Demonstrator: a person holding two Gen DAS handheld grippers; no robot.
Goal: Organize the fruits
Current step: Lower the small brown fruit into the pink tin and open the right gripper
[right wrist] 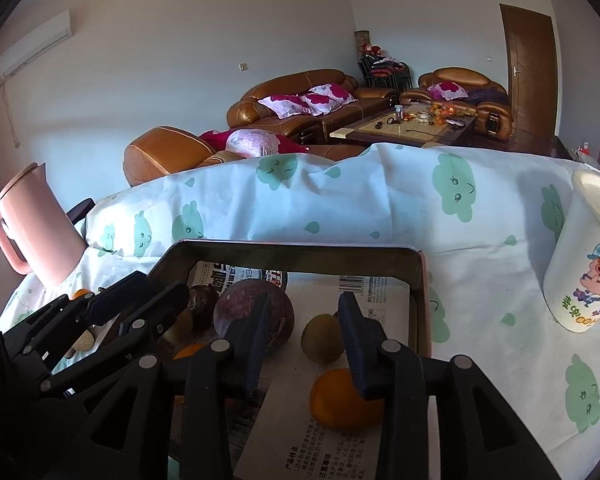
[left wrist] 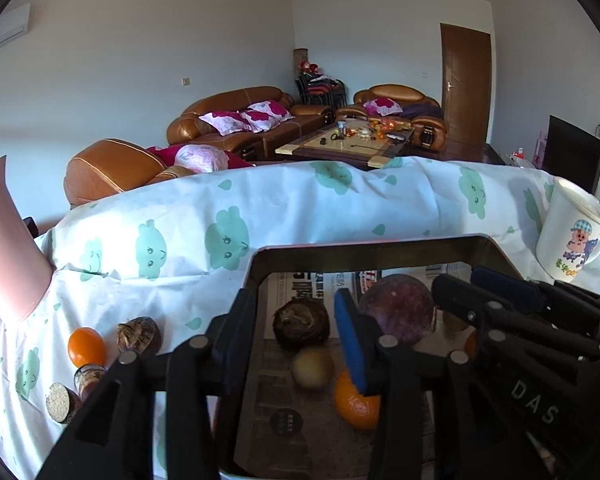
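Note:
A dark metal tray (left wrist: 256, 268) lined with newspaper holds a purple round fruit (left wrist: 400, 304), a dark brown fruit (left wrist: 300, 322), a small yellow-green fruit (left wrist: 312, 368) and an orange (left wrist: 356, 404). My left gripper (left wrist: 296, 320) is open above the tray, empty. On the cloth to its left lie an orange (left wrist: 86, 346) and brown fruits (left wrist: 140, 334). In the right wrist view my right gripper (right wrist: 304, 320) is open over the tray (right wrist: 420, 280), above the yellow-green fruit (right wrist: 320, 336) and an orange (right wrist: 336, 404), beside the purple fruit (right wrist: 240, 308).
A pink jug (right wrist: 36, 224) stands left of the tray, and a white cartoon mug (right wrist: 584, 256) right of it. The table wears a white cloth with green clouds (left wrist: 228, 240). A cut brown piece (left wrist: 62, 402) lies near the left front. Sofas and a coffee table are behind.

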